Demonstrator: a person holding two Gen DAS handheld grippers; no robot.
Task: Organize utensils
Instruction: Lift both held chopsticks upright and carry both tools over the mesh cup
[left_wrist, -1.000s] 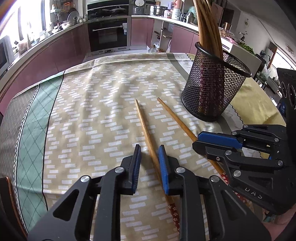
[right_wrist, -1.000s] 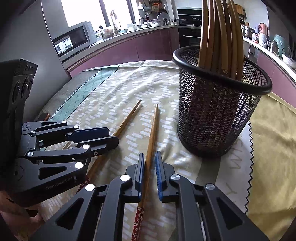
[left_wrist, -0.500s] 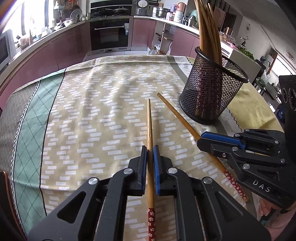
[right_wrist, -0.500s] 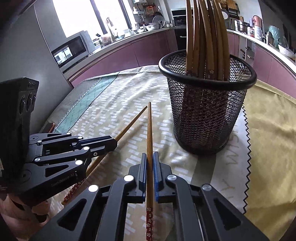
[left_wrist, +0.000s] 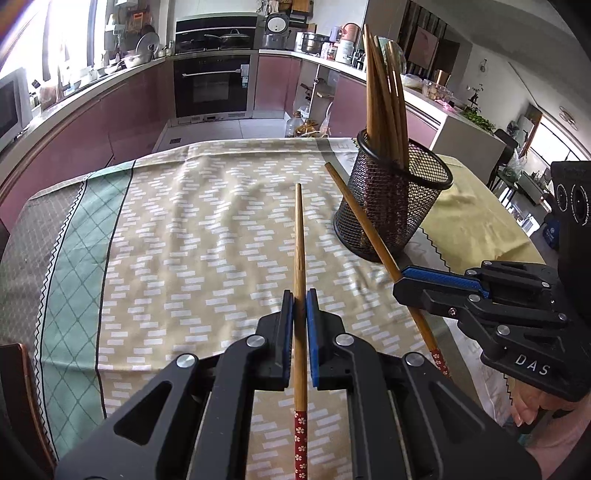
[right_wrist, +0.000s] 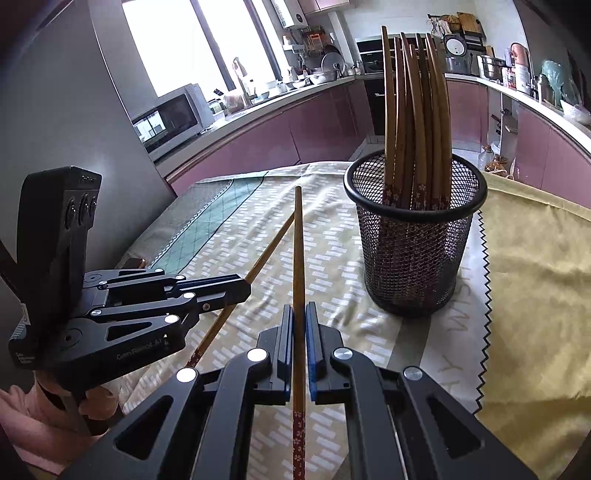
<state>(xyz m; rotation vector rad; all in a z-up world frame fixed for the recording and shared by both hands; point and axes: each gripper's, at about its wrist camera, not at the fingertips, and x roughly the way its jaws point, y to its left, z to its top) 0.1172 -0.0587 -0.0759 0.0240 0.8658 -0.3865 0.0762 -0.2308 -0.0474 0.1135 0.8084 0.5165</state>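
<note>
The left tongs (left_wrist: 299, 295), black with blue pads, are pressed together on a slim wooden chopstick with a red flowered end (left_wrist: 300, 258); the stick runs straight ahead between the pads, its plain tip pointing away and lifted off the cloth, its red patterned end hanging back below the jaws. The right tongs (right_wrist: 299, 310), of the same black and blue make, pinch a second wooden chopstick with a dark red flowered end (right_wrist: 298, 266) in the same way, tip forward and raised. In the left wrist view the right tongs sit just to the right of the left ones, their stick slanting up and to the left so that it crosses in front of a black wire-mesh cylindrical holder (left_wrist: 391, 206). In the right wrist view that holder (right_wrist: 415, 251) stands ahead and to the right of the right tongs, upright, with a bundle of matching wooden chopsticks (right_wrist: 417, 110) standing in it, patterned ends down. Under everything lies the counter, covered by a beige cloth with short white dashes and a green lattice border (left_wrist: 177, 258); right of the holder a plain yellow cloth (right_wrist: 535, 277) overlaps it. Beyond the counter's far edge run pink kitchen cabinets (left_wrist: 129, 110) and a black built-in oven (left_wrist: 214, 85).
</note>
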